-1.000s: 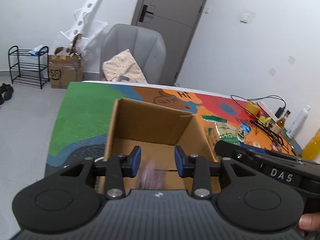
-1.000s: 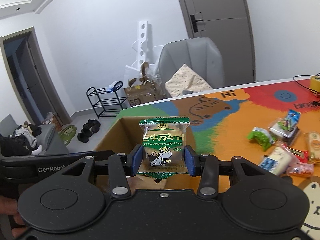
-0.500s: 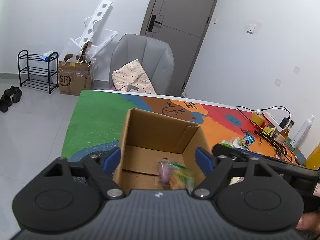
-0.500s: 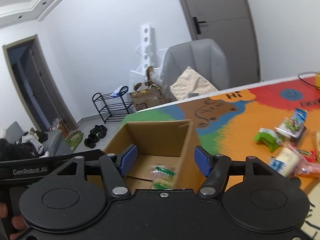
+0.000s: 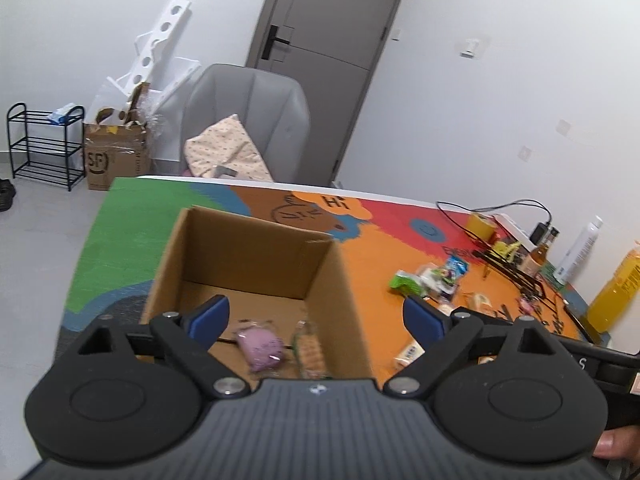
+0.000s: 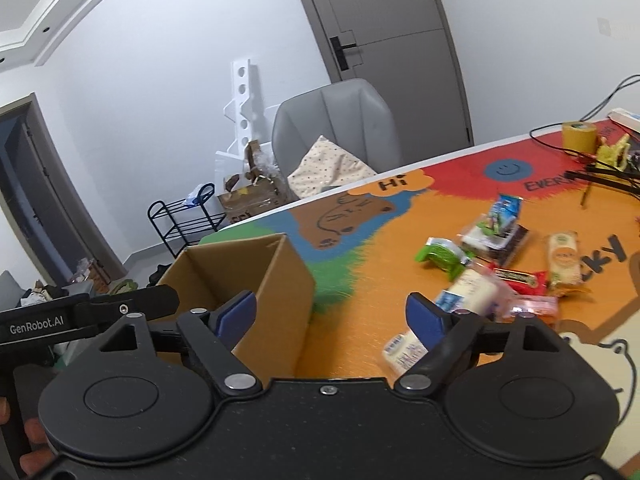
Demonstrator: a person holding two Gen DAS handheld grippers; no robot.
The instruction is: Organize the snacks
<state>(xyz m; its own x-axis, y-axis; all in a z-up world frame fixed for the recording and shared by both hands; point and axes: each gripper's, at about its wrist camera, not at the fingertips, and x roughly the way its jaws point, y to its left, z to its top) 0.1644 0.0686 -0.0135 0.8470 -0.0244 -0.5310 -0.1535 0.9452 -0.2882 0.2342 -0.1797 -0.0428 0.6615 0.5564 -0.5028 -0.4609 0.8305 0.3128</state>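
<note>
An open cardboard box [image 5: 256,256] [image 6: 276,280] stands on the colourful table mat. On its floor lie a purple snack packet [image 5: 262,346] and a clear packet of crackers [image 5: 310,350]. My left gripper [image 5: 316,316] hovers over the box's near right corner, jaws opening wide with nothing between them. My right gripper [image 6: 332,314] is just right of the box, its jaws also opening and empty. A pile of wrapped snacks [image 6: 500,264] [image 5: 432,280] lies on the orange part of the mat to the right, and a white packet [image 6: 402,350] lies close to the right finger.
A grey chair [image 5: 248,120] with a cushion stands behind the table. Cables, a yellow tape roll [image 6: 578,136], bottles [image 5: 580,248] and a yellow jug [image 5: 616,288] crowd the far right. A shoe rack [image 5: 44,144] and a carton [image 5: 114,156] stand on the floor at the left.
Both grippers opened and let their snacks drop into the box. The right one, which held a green-edged biscuit packet, has swung right toward the snack pile; the left has shifted right too.
</note>
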